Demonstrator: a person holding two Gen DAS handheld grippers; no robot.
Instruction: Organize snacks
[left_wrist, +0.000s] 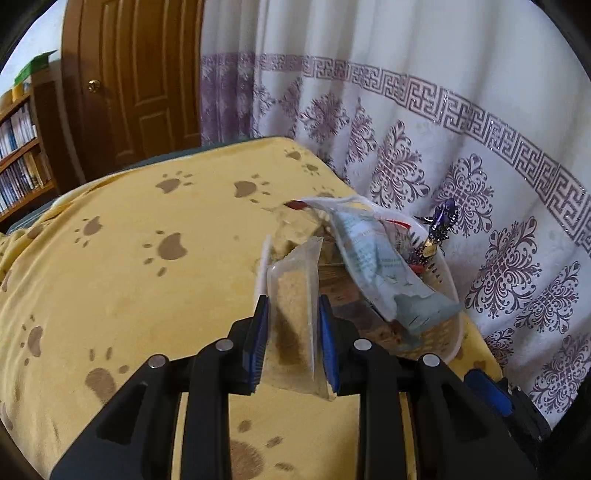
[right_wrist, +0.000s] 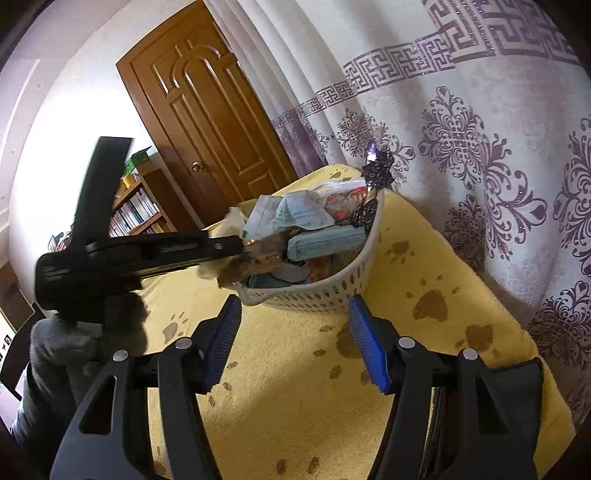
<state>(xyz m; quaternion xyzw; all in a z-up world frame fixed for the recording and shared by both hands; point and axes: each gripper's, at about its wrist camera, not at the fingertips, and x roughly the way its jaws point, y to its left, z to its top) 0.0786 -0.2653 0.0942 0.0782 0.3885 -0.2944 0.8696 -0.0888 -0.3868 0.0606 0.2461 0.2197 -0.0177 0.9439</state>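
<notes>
Left gripper (left_wrist: 291, 314) is clamped on a clear snack packet (left_wrist: 293, 317) near the white basket (right_wrist: 332, 291); right gripper (right_wrist: 293, 317) is apart, holding nothing.

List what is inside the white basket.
The white basket holds a pale green packet, a white printed pouch, a red-patterned bag and a dark purple wrapper. Items beneath are covered.

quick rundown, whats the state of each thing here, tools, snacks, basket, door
left tool: shut on a clear snack packet, held up beside the basket
right tool: open, empty, just short of the basket
basket: upright on the yellow blanket, piled with snack packs above its rim
blue-green pack: lying on top of the pile
door: closed
</notes>
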